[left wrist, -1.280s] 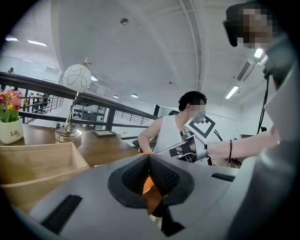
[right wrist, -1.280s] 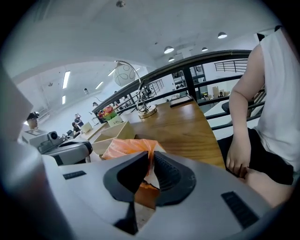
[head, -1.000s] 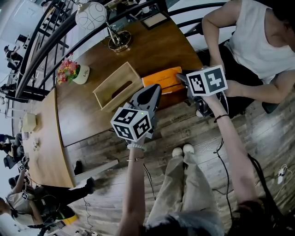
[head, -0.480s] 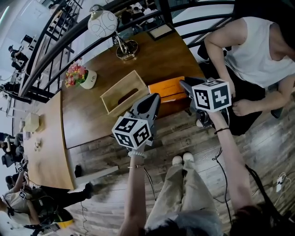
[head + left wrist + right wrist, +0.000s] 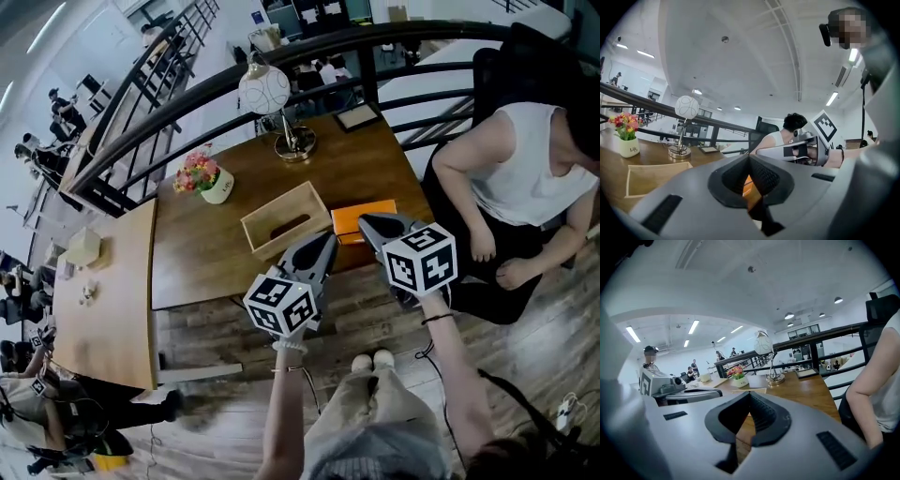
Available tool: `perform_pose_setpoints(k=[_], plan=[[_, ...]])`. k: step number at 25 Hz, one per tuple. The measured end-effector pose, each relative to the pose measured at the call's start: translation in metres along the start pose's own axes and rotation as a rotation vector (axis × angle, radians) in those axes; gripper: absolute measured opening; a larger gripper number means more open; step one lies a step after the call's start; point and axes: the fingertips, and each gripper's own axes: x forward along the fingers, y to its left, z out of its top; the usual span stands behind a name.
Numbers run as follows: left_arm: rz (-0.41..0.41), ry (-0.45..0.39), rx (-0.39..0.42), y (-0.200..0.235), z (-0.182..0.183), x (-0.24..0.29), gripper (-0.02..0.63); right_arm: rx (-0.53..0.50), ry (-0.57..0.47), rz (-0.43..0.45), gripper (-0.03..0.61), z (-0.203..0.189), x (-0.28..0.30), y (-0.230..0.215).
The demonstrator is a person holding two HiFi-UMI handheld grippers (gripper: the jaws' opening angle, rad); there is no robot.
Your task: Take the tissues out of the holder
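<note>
The pale wooden tissue holder (image 5: 286, 218) lies on the brown table with its dark slot facing up; what is inside is hidden. An orange tissue pack (image 5: 367, 217) lies just right of it, near the table's front edge. My left gripper (image 5: 328, 240) hovers at that edge, between holder and pack, with its jaws shut and nothing in them. My right gripper (image 5: 365, 221) is over the pack's near side, also shut and holding nothing. In the left gripper view the holder (image 5: 651, 176) is low on the left and the right gripper (image 5: 761, 151) reaches in from the right.
A globe lamp (image 5: 267, 94), a flower pot (image 5: 202, 178) and a picture frame (image 5: 357, 116) stand on the table's far side. A person in a white top (image 5: 525, 178) sits close on the right. A black railing (image 5: 309, 47) runs behind; a lighter table (image 5: 103, 309) adjoins on the left.
The head view has pulled back and the table sits further off. Both grippers have drawn back from over the orange pack toward the table's front edge.
</note>
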Motion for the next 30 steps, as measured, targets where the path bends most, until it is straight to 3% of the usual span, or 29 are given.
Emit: perform_pose_setpoints(k=[7,15,30], plan=[[0.0,-0.074,0.037,-0.011,0.025,-0.032,0.008,-0.038,-0.103,0.066,0.012,0.016,-0.014,0.042],[-0.03,-0.102,0.075,-0.038,0.033,-0.052,0.008,-0.08,-0.177,0.116,0.012,0.023,-0.043,0.069],[-0.055,-0.13,0.088,-0.063,0.036,-0.057,0.008,-0.138,-0.216,0.132,0.012,0.018,-0.062,0.081]])
